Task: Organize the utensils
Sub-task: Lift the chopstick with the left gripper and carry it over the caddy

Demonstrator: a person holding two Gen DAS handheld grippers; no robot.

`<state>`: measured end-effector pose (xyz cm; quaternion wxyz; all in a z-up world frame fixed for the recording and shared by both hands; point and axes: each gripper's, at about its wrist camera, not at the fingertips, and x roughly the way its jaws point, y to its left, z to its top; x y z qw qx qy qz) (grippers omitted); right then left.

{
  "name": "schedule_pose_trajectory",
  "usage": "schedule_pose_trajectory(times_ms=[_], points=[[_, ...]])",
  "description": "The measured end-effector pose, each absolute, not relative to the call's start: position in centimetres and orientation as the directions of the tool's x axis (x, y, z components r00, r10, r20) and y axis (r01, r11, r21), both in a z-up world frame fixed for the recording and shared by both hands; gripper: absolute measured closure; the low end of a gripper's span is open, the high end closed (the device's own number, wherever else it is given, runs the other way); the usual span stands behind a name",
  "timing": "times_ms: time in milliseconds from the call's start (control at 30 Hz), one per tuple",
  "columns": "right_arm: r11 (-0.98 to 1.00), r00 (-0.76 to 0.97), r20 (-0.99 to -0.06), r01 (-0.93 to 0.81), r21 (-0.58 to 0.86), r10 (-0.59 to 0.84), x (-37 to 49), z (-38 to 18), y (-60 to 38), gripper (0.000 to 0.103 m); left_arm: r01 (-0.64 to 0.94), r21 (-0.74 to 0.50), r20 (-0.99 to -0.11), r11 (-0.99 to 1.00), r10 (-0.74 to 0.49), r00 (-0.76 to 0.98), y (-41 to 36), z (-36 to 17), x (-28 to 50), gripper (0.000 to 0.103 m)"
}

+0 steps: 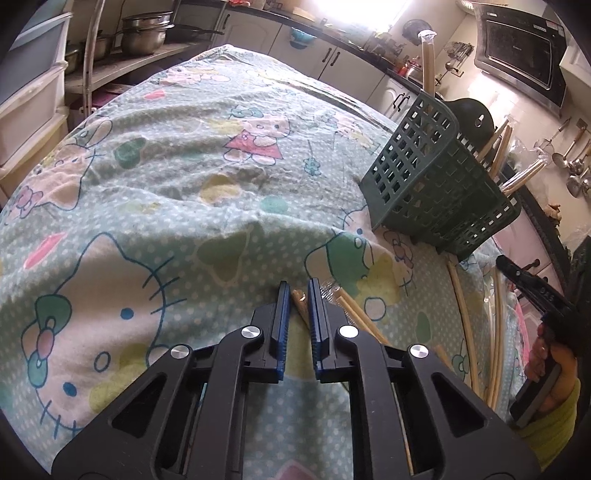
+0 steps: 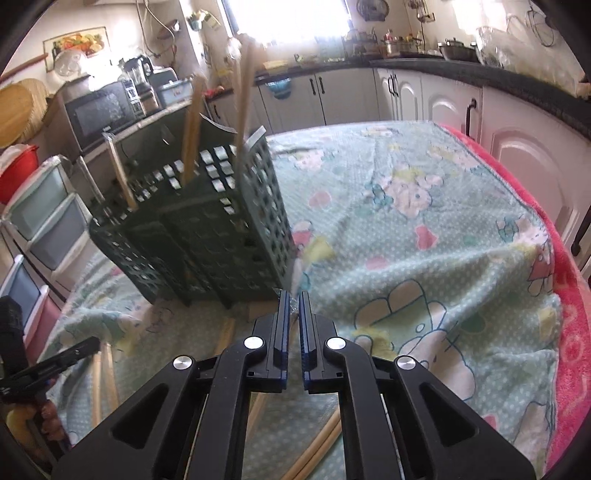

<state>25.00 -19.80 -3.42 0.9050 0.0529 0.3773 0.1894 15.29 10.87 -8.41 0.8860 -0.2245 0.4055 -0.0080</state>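
A dark green lattice basket stands on the cartoon-print tablecloth, with several chopsticks upright in it. My left gripper is shut on the tip of a bare wooden chopstick pair lying on the cloth. A plastic-wrapped pair lies just right of it. My right gripper is close in front of the basket's base, shut on the crinkled clear wrapper of a wrapped pair whose sticks run back under it. More chopsticks lie loose on the cloth.
A red blanket edge borders the table on the right. White cabinets and a counter ring the room, with a microwave, pots on a shelf and plastic drawers. The other hand-held gripper shows at each view's side.
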Motion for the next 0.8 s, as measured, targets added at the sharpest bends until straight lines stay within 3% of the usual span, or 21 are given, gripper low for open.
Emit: schedule_pose_trajectory(times_ms=[800], points=[[0.858, 0.748, -0.423, -0.432, 0.277, 0.512, 19.5, 6.6, -20.7, 0.100, 0.084, -0.391, -0.463, 0.916, -0.275, 0.842, 6.1, 4.6, 14.2, 0.100]])
